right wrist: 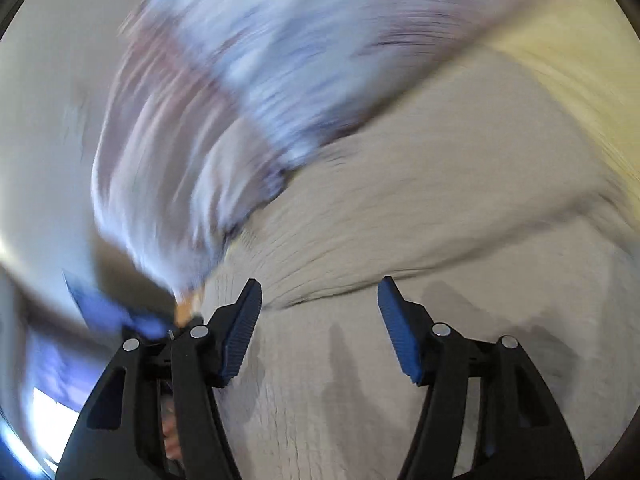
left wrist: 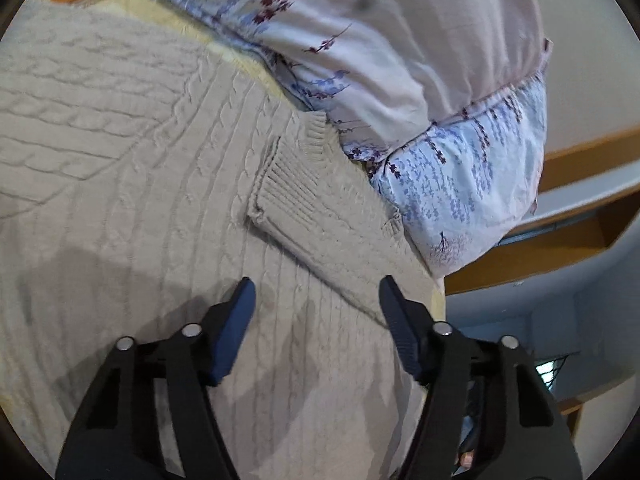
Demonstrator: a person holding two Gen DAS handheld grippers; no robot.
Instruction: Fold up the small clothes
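— Hovering over the sweater (left wrist: pixel 132 184) with both tools, are you?

— Yes. My left gripper (left wrist: pixel 316 300) hangs just above the knit, fingers spread wide, nothing between them. My right gripper (right wrist: pixel 318 300) is spread wide too and holds nothing.

— Where does the sweater lie?

— Flat across the bed, filling most of the left view. One sleeve is folded in over the body, and its ribbed cuff (left wrist: pixel 284 188) sits a little ahead of my left fingers. The far edge of the knit runs against a flowered pillow (left wrist: pixel 400 80).

— So which step is this?

— I judge it mid-fold: one sleeve is in, and both tools are free, between grasps. The body has not yet been doubled over.

— And the right side?

— That view is badly smeared, so I can only say beige knit (right wrist: pixel 400 220) lies under the fingers, with a crease or folded edge crossing just ahead of them. It may be the other sleeve; I cannot tell.

— What does the next move ask?

— A pinch on an edge, not the flat middle. Thick cable knit is heavy and floppy, so I would take hold with both sides together, or the folded sleeve could slide out of place.
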